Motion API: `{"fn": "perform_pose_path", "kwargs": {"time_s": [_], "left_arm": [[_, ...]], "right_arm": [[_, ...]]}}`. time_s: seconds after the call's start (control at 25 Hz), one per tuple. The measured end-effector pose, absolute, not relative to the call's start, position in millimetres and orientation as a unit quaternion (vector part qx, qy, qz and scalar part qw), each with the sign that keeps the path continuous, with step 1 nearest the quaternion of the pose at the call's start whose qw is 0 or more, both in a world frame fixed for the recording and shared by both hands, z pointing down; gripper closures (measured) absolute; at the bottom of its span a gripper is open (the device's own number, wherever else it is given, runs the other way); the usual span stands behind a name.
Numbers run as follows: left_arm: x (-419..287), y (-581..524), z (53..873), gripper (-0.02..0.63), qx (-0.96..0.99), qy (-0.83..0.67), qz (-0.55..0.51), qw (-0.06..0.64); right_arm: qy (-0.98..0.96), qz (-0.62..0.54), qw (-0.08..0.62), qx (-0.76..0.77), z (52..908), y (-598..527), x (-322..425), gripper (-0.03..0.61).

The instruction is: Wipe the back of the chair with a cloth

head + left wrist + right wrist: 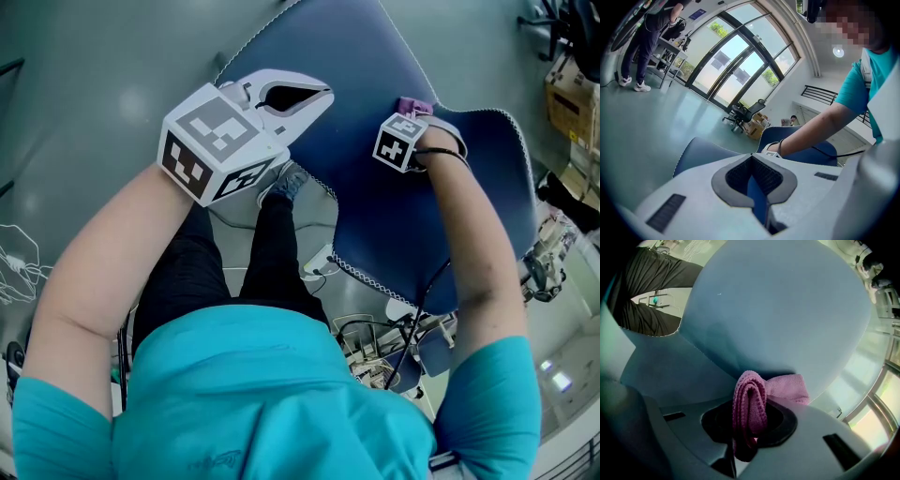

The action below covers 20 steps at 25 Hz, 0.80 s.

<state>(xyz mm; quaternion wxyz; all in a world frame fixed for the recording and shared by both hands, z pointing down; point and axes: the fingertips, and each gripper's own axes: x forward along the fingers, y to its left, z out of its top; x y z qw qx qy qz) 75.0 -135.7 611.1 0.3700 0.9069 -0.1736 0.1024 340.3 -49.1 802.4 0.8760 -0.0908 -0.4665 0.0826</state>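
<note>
Right gripper (751,405): jaws are clamping tight on the pink cloth (750,401). The cloth is sitting folded in the jaw recess, with a loose flap sticking out to the side past the tips. In the right gripper view that flap is lying against the big rounded panel of the blue chair (394,216) and throwing a shadow on it. In the head view the cloth is sitting near the middle of the chair, at the dip in the outline where the upper panel is meeting the lower one. The right arm is reaching across the lower panel to get there.

Left gripper (751,158): jaws are sitting drawn together, tips meeting. Only a sliver of chair blue is showing through the slit behind them. Can't tell if it is contacting the chair. In the head view it is hanging over the chair's upper-left part, close to the stitched edge and well apart from the right gripper.

The person's shoe (289,178) is standing on the grey floor (94,56) just beside the chair's edge. Cables (375,342) are bunching at the chair's near edge. An office chair (740,115) is standing by the windows in the left gripper view.
</note>
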Motion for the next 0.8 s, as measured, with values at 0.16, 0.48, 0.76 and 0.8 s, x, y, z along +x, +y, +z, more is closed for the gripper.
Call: {"fn": "perform_pose_path", "kwargs": {"time_s": [0.16,0.48,0.76,0.8], "left_arm": [[76,-136,613,0.620,0.907,-0.175,0.100,0.370],[74,-125,611,0.620,0.908,-0.172,0.098,0.370],[61,-114,611,0.620,0.908,-0.175,0.094,0.370],[62,-114,610,0.620,0.908,-0.175,0.094,0.370]], "right_arm": [[-0.466,0.084,0.876,-0.091,805,-45,339,0.518],[-0.467,0.087,0.875,-0.095,805,-30,329,0.518],[-0.470,0.090,0.872,-0.102,806,-10,311,0.518],[-0.471,0.091,0.871,-0.104,805,-8,310,0.518]]}}
